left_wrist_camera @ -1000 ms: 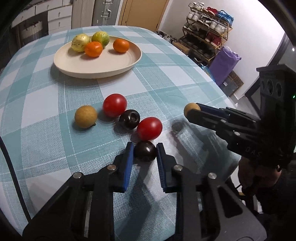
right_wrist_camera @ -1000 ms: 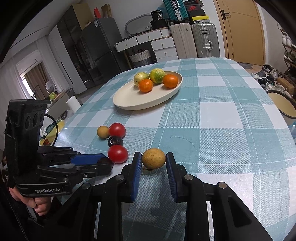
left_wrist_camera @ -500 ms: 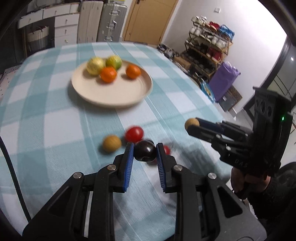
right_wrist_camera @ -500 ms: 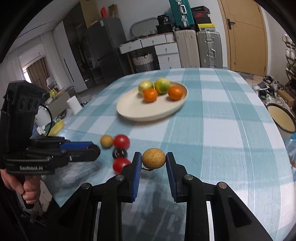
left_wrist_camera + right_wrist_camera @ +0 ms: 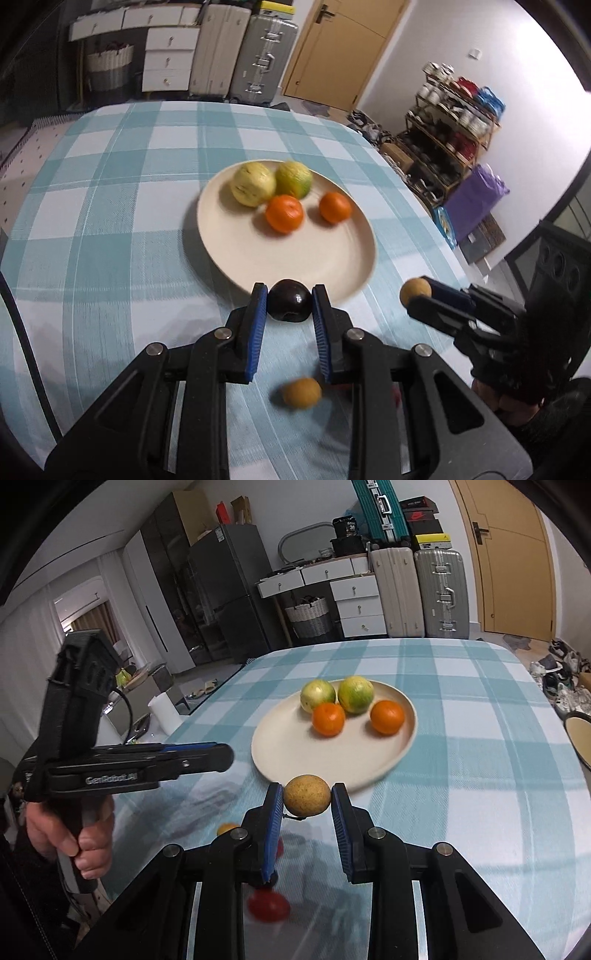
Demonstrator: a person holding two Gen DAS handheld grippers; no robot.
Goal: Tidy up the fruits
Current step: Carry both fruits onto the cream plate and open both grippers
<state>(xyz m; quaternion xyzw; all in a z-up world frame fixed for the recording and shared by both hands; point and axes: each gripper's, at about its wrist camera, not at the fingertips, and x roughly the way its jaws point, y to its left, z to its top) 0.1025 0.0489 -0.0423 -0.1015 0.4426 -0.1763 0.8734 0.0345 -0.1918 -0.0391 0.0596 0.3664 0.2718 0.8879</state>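
Fruit is being carried to the plate (image 5: 354, 280): a dark plum (image 5: 289, 301) is squeezed in the left gripper (image 5: 289, 306), a brown fruit (image 5: 306, 795) in the right gripper (image 5: 307, 801), and both must be set down gently inside.

tablecloth (image 5: 110, 206): woven cloth, matt, teal-white check | plate (image 5: 295, 266): smooth cream, soft sheen (ceramic or plastic, can't tell) | plum (image 5: 289, 301): dark glossy skin | brown fruit (image 5: 306, 795): rough, speckled, dull | oranges (image 5: 387, 716): fine dimpled peel | left gripper (image 5: 289, 306): matt black plastic, ribbed blue pads, shiny metal screws | suitcase (image 5: 441, 590): ridged silver shell
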